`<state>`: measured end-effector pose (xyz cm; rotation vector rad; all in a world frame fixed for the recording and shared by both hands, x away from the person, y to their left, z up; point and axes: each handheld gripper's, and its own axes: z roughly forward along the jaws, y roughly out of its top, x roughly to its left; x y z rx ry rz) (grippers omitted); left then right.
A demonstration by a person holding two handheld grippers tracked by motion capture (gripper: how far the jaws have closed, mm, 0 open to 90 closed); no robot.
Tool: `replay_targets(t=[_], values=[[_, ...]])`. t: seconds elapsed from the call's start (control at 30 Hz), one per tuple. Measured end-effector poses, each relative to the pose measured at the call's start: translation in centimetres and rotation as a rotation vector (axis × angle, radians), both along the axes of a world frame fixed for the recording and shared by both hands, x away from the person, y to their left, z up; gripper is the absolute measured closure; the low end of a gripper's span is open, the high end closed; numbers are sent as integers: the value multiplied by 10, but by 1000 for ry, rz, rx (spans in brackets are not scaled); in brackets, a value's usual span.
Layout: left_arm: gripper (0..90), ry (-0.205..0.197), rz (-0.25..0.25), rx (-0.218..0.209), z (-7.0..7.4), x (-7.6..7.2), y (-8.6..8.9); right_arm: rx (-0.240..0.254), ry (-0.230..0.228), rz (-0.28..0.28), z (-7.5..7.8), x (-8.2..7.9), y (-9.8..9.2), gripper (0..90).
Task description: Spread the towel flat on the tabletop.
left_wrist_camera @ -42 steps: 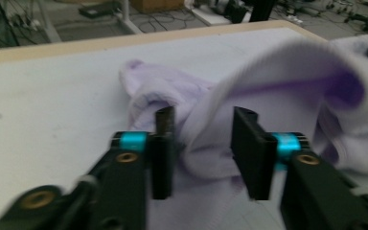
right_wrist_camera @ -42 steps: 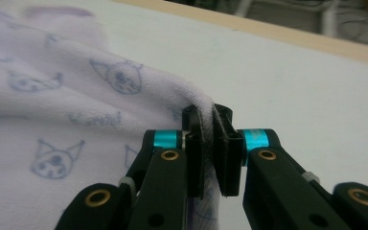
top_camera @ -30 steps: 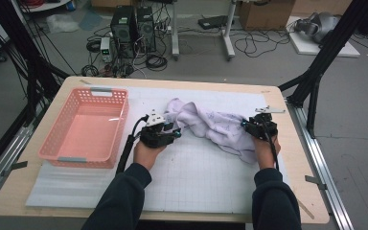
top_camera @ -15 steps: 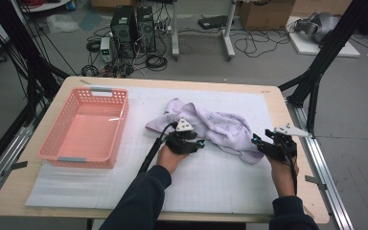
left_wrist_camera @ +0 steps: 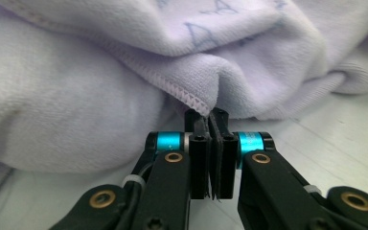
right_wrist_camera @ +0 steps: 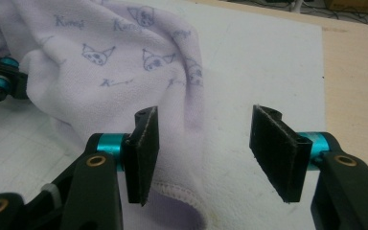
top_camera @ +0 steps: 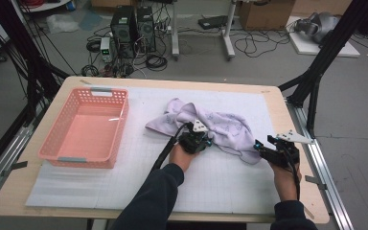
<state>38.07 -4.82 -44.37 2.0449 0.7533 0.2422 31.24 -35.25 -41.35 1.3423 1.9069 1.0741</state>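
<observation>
Cloth [top_camera: 211, 125], lilac, crumpled mid-table on white mat [top_camera: 139, 191], printed with cat-face outlines and script too small to read with certainty. Left gripper [top_camera: 202, 142] at the cloth's 6 o'clock edge, jaws just closed tight with the stitched hem [left_wrist_camera: 191, 98] at their tips; whether the hem is pinched cannot be told. Left forearm in dark sleeve [top_camera: 153, 201] reaching up from 6 o'clock. Right gripper [top_camera: 263, 147] at the cloth's 4 o'clock corner, pads [right_wrist_camera: 146, 153] spread wide, cloth lying between and under, not pressed. Pink basket [top_camera: 57, 148] well apart at 9 o'clock.
</observation>
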Motion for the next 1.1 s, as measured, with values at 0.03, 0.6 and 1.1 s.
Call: replay_targets(t=[0.03, 0.6, 1.1], values=[[877, 4, -2, -10, 3, -1, 4, -5, -1, 4, 0, 0, 0, 429], [876, 71, -19, -156, 29, -62, 134, -47, 21, 78, -2, 2, 21, 435], [877, 68, 107, -202, 23, -129, 217, -70, 128, 184, -18, -12, 51, 514]])
